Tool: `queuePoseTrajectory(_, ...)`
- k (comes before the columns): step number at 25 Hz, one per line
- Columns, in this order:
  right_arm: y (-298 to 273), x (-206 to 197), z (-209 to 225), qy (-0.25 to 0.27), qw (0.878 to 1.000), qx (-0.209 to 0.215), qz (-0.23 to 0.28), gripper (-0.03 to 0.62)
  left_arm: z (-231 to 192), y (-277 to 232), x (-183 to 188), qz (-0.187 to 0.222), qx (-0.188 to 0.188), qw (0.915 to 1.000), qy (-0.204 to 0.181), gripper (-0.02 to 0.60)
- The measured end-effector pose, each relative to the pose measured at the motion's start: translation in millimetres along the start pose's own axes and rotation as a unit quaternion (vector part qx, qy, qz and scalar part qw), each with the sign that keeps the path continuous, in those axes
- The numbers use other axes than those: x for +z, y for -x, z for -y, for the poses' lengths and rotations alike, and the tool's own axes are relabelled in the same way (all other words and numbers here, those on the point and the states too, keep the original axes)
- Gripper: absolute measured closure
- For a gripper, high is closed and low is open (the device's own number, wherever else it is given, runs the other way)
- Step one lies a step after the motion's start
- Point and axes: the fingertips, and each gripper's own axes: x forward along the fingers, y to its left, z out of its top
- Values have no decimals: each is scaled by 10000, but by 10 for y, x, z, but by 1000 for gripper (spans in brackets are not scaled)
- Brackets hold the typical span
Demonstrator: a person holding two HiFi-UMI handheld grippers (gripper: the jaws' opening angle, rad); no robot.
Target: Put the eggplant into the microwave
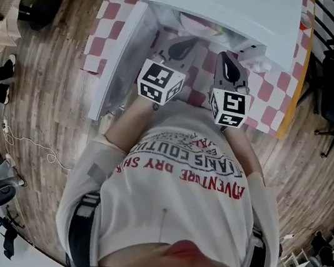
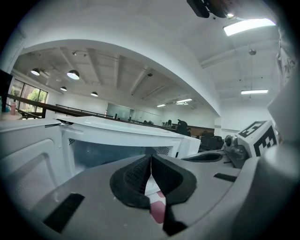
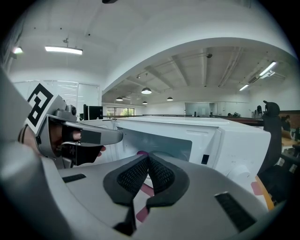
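Facing the microwave [image 3: 225, 140], your L gripper [image 2: 151, 158] & R gripper [image 3: 148, 159] sit shut, empty; eggplant [image 3: 141, 153]: purple sliver inside, axis unclear

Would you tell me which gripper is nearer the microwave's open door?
Left. The left gripper sits just beside the open door; the right gripper is farther off, on its far side.

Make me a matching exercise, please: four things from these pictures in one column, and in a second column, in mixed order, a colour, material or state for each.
Things:
1. microwave door
2. tablecloth
3. left tongs
4. floor

Descriptions:
A. wooden
B. shut
C. open
D. red and white checks

Pairs: 1-C, 2-D, 3-B, 4-A
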Motion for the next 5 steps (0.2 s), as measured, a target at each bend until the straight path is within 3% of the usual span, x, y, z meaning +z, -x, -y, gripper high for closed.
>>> queuePoseTrajectory(5,34,15,3,51,10000,-4,2,569,66,-10,-16,-56,-11,9999,-114,555)
